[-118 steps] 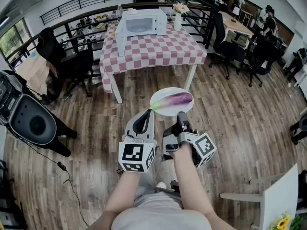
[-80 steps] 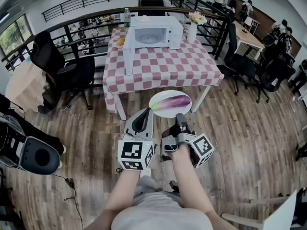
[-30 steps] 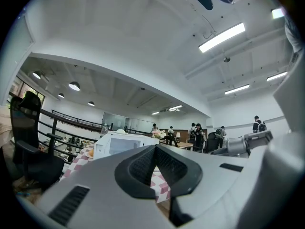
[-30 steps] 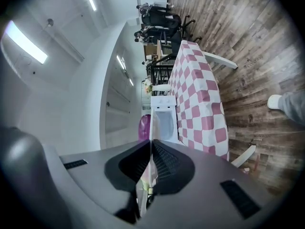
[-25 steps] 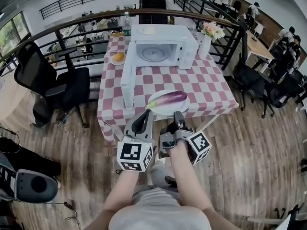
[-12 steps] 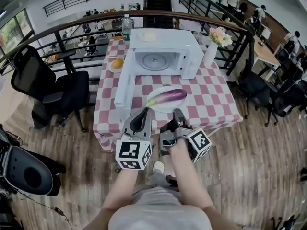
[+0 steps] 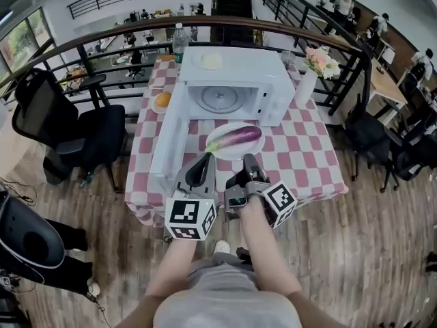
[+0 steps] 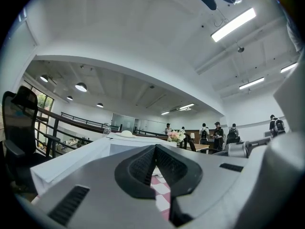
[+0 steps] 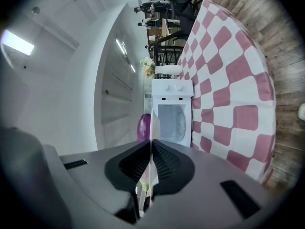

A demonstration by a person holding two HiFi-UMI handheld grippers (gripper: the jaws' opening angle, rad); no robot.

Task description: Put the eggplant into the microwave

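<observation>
A purple eggplant (image 7: 239,137) lies on a white plate (image 7: 235,153) that I hold above the checkered table, just in front of the white microwave (image 7: 232,80). The microwave's door (image 7: 169,139) hangs open to the left and its cavity (image 7: 222,100) shows a glass turntable. My right gripper (image 7: 247,164) is shut on the plate's near rim; in the right gripper view the plate (image 9: 150,149) runs edge-on between the jaws, with the eggplant (image 9: 144,126) and the microwave (image 9: 171,116) beyond. My left gripper (image 7: 203,162) is shut with nothing in it, its tip beside the plate's left edge.
The table (image 7: 300,156) has a pink-and-white checkered cloth. An orange on a small plate (image 7: 162,101), a water bottle (image 7: 179,39) and a vase of flowers (image 7: 308,80) stand around the microwave. A black office chair (image 7: 68,125) is at the left; a railing runs behind.
I have walked up to the table. The microwave has come much nearer, and the plate with the eggplant now hangs over the tabletop before the open door. Both grippers keep their hold.
</observation>
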